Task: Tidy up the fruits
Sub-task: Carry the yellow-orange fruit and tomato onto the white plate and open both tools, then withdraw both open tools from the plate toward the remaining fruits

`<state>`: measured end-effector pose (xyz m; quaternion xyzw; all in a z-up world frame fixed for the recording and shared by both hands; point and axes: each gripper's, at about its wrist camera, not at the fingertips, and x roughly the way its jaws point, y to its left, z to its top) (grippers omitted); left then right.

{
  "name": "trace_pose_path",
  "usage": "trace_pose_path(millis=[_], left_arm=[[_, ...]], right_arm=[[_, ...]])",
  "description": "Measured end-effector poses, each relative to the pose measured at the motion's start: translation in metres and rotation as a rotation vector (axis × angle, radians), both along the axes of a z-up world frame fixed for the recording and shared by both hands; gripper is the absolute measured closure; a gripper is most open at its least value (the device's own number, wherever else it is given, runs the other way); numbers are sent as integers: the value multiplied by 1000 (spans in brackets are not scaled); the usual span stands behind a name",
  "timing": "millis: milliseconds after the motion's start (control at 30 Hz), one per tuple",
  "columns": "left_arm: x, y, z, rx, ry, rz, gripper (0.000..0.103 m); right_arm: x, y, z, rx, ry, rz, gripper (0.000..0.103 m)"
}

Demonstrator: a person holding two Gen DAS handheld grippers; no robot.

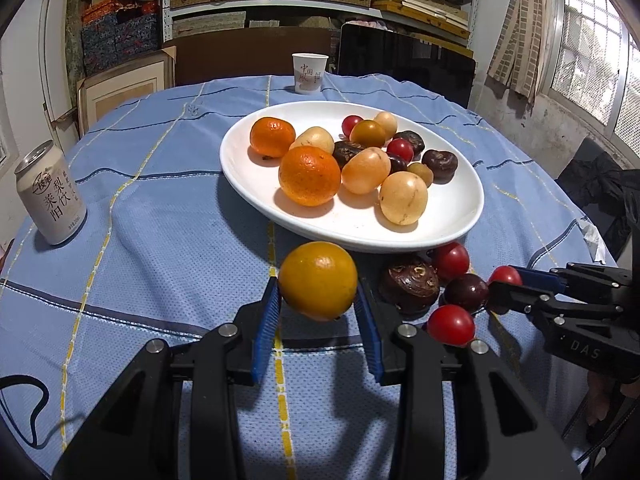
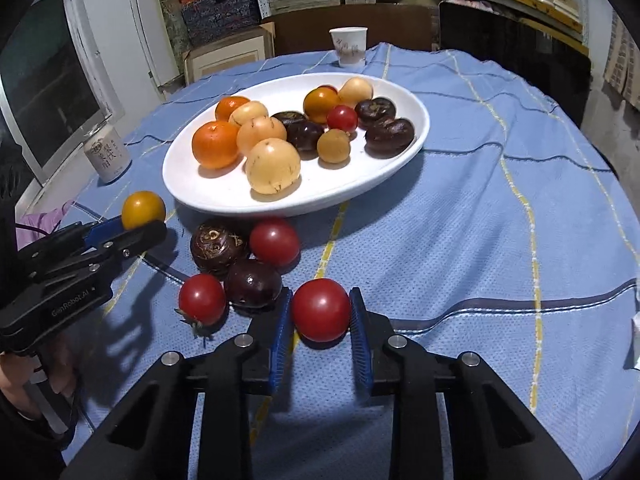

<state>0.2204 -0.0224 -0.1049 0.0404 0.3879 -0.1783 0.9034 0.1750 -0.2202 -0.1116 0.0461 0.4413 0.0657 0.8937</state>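
Observation:
My left gripper (image 1: 318, 300) is shut on a yellow-orange fruit (image 1: 318, 280) and holds it just above the cloth, in front of the white plate (image 1: 248, 184). It also shows in the right wrist view (image 2: 143, 209). My right gripper (image 2: 320, 312) is shut on a red cherry tomato (image 2: 320, 309) near the cloth; in the left wrist view the tomato (image 1: 505, 275) shows at the fingertips. The plate (image 2: 192, 184) holds oranges, pale yellow fruits, dark chestnut-like fruits and small tomatoes. Loose on the cloth lie a brown water chestnut (image 2: 218, 246), a dark fruit (image 2: 253, 283) and two red tomatoes (image 2: 274, 241).
A white drink can (image 1: 50, 196) stands at the left of the blue checked tablecloth (image 1: 160, 220). A paper cup (image 1: 309, 73) stands at the far edge behind the plate. Shelves with boxes fill the background; a window is at the right.

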Motion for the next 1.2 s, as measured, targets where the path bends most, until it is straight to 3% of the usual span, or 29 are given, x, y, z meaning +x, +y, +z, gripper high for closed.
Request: trace_pose_path(millis=[367, 567, 833, 1067, 1133, 1167, 1200], left_arm=[[-13, 3, 14, -41, -53, -19, 67], [-10, -5, 40, -22, -99, -45, 67], [63, -23, 84, -39, -109, -43, 67], [141, -48, 60, -13, 11, -5, 66], [151, -48, 55, -24, 28, 5, 58], [152, -47, 56, -31, 24, 11, 53], [150, -45, 58, -42, 11, 19, 42]], right_arm=[[-22, -16, 18, 30, -65, -28, 75], [-13, -22, 60, 22, -147, -16, 75], [59, -13, 100, 18, -225, 26, 75], [134, -4, 75, 9, -183, 40, 73], [143, -5, 68, 19, -177, 39, 56], [144, -6, 67, 24, -182, 33, 55], [144, -7, 68, 32, -186, 27, 54]])
